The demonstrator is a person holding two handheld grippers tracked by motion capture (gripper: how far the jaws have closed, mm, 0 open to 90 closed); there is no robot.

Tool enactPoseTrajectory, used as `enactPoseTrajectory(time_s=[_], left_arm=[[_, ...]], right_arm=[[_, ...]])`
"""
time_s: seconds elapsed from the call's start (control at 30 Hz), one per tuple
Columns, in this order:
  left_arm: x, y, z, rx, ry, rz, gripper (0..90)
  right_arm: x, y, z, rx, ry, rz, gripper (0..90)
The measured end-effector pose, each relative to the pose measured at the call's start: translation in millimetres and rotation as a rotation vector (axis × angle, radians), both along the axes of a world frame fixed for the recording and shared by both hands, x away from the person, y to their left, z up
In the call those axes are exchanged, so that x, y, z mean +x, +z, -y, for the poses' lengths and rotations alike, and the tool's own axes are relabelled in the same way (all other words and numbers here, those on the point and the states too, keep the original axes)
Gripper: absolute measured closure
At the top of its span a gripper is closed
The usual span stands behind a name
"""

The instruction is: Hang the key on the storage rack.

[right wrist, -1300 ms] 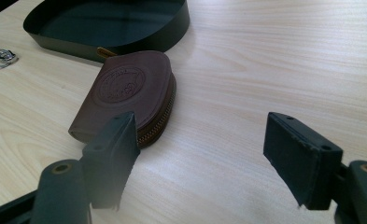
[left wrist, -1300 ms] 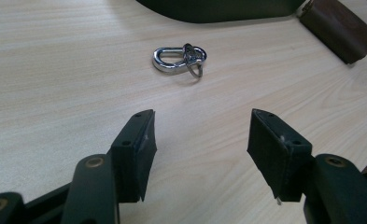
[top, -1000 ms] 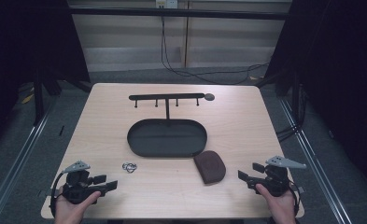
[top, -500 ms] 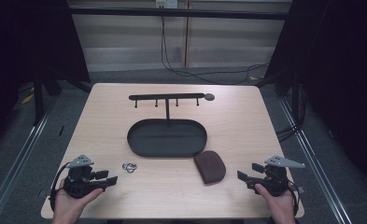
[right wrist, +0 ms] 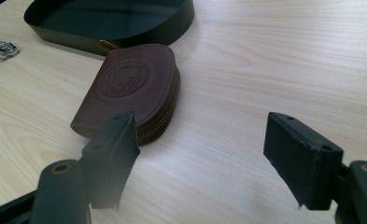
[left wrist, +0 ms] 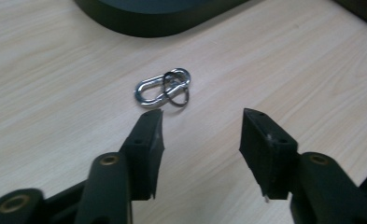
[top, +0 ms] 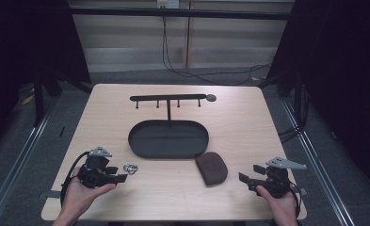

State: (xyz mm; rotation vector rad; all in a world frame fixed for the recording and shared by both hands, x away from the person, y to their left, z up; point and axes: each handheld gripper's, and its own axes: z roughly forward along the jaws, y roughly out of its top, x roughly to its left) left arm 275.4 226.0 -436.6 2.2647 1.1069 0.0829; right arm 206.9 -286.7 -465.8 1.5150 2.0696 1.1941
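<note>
Approaching stage, nothing grasped: left gripper [top: 122,178] at tabletop [top: 248,127] 8 o'clock, jaws wide apart and empty, carabiner [left wrist: 163,88] lying just beyond them at their 12 o'clock. Right gripper [top: 248,173] at 4 o'clock, equally spread and empty, pouch [right wrist: 130,88] near its left jaw. Tray [top: 135,134] at centre, empty; rack [top: 168,97] at 12 o'clock. Likely next: left jaws advance to straddle carabiner, then close
</note>
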Motion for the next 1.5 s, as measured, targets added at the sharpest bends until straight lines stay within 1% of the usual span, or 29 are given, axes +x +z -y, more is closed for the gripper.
enactPoseTrajectory(time_s=[0.03, 0.07, 0.1, 0.13, 0.23, 0.27, 0.3, 0.33, 0.37, 0.43, 0.47, 0.5, 0.57, 0.6, 0.67, 0.7, 0.73, 0.77, 0.83, 0.87, 0.9, 0.93, 1.0, 1.03, 1.07, 1.2, 1.27, 1.4, 1.5], left_arm=[[0.0, 0.0, 0.0, 0.000, 0.000, 0.000, 47.1], [2.8, -0.5, 1.6, 0.009, -0.005, -0.018, 47.0], [5.4, -1.4, 2.9, 0.013, -0.011, -0.024, 47.0], [10.5, -2.5, 5.0, 0.024, -0.015, -0.049, 47.0], [14.4, -1.5, 6.5, 0.027, -0.004, -0.058, 48.2], [16.9, -0.2, 7.7, 0.034, -0.013, -0.069, 50.5], [18.0, 0.8, 8.5, 0.042, -0.018, -0.064, 51.1], [19.8, 1.6, 9.1, 0.036, -0.021, -0.070, 56.1], [22.5, 1.7, 9.4, 0.030, -0.016, -0.084, 56.1], [29.1, 0.6, 10.6, 0.054, -0.023, -0.104, 58.9], [34.2, -0.9, 11.9, 0.056, -0.020, -0.132, 59.9], [37.2, -1.4, 12.6, 0.066, -0.024, -0.142, 60.0], [40.0, -2.2, 13.0, 0.059, -0.025, -0.152, 60.8], [45.4, -3.1, 12.0, 0.044, -0.022, -0.169, 61.1], [50.4, -4.4, 12.1, 0.058, -0.015, -0.184, 61.7], [53.2, -4.6, 11.9, 0.065, -0.022, -0.192, 62.2], [53.2, -4.6, 11.9, 0.065, -0.022, -0.192, 63.7], [57.4, -3.7, 13.4, 0.075, -0.037, -0.202, 66.3], [59.0, -3.6, 14.9, 0.067, -0.037, -0.208, 71.2], [62.4, -3.6, 18.8, 0.095, -0.051, -0.224, 72.4], [62.4, -3.6, 18.8, 0.095, -0.051, -0.224, 72.9], [65.7, -4.6, 23.0, 0.126, -0.065, -0.233, 73.9], [67.5, -5.9, 24.7, 0.137, -0.068, -0.237, 73.5], [70.5, -8.4, 27.4, 0.167, -0.072, -0.241, 73.5], [71.6, -9.7, 28.6, 0.177, -0.069, -0.243, 73.4], [74.9, -12.0, 29.7, 0.190, -0.072, -0.252, 75.2], [76.0, -12.8, 30.5, 0.199, -0.085, -0.257, 76.4], [78.0, -14.9, 32.4, 0.194, -0.094, -0.265, 77.5], [79.4, -19.7, 35.6, 0.221, -0.098, -0.277, 77.5]], right_arm=[[0.0, 0.0, 0.0, 0.000, 0.000, 0.000, 25.6], [0.3, -0.2, 0.0, 0.002, 0.000, -0.002, 25.6], [0.3, -0.2, 0.0, 0.002, 0.000, -0.002, 25.6], [0.3, -0.2, -0.2, 0.002, 0.001, -0.004, 25.6], [0.4, -0.5, -0.6, 0.001, 0.001, -0.004, 25.6], [0.6, -0.6, -0.6, 0.000, 0.003, -0.002, 25.6], [0.7, -0.6, -0.6, 0.000, 0.002, -0.003, 25.5], [0.6, -0.6, -0.7, -0.001, 0.001, -0.004, 25.5], [0.6, -0.6, -0.7, -0.001, 0.001, -0.004, 25.5], [0.5, -0.6, -0.7, 0.001, 0.003, -0.004, 25.5], [0.8, -0.8, -0.5, 0.002, 0.005, -0.004, 25.5], [1.0, -0.8, -0.5, 0.002, 0.005, -0.005, 25.5], [1.0, -0.8, -0.4, 0.002, 0.006, -0.005, 25.5], [1.0, -0.8, -0.5, 0.002, 0.007, -0.005, 25.5], [0.9, -0.8, -0.6, 0.001, 0.008, -0.006, 25.4], [0.9, -0.8, -0.6, 0.001, 0.009, -0.006, 25.4], [0.9, -0.8, -0.6, 0.001, 0.009, -0.006, 25.4], [0.9, -0.8, -1.0, 0.001, 0.010, -0.007, 25.4], [0.9, -0.8, -1.0, 0.001, 0.010, -0.007, 25.4], [1.0, -0.8, -1.0, 0.001, 0.011, -0.008, 25.4], [1.0, -0.8, -1.0, 0.001, 0.011, -0.008, 25.4], [0.8, -0.8, -1.0, 0.001, 0.010, -0.009, 25.4], [0.9, -0.8, -1.0, 0.001, 0.012, -0.007, 25.4], [0.8, -0.8, -0.9, 0.001, 0.014, -0.007, 25.4], [0.8, -0.8, -0.9, 0.001, 0.014, -0.007, 25.4], [0.7, -0.8, -1.0, 0.000, 0.014, -0.008, 25.3], [0.8, -0.9, -1.0, -0.001, 0.015, -0.008, 25.3], [0.8, -0.9, -1.2, -0.002, 0.017, -0.009, 25.3], [0.9, -1.0, -1.1, -0.001, 0.016, -0.009, 25.3]])
